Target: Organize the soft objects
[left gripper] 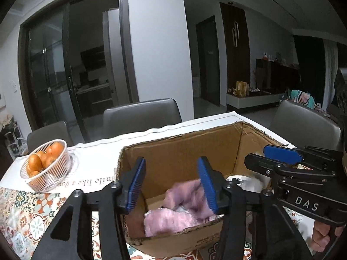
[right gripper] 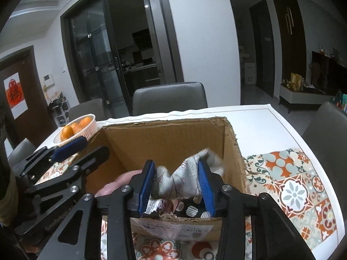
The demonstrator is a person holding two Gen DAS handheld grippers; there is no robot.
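An open cardboard box stands on the table; it also shows in the right wrist view. My left gripper is open above the box, with a blurred pink fluffy cloth below and between its fingers, inside the box. My right gripper is open over the box's right side; a blurred grey patterned cloth hangs between its pads, touching the right one. More patterned fabric lies in the box. The right gripper also shows in the left wrist view.
A white basket of oranges sits on the table's left side; it also shows in the right wrist view. A patterned tablecloth covers the table. Grey chairs stand behind the table and at its right.
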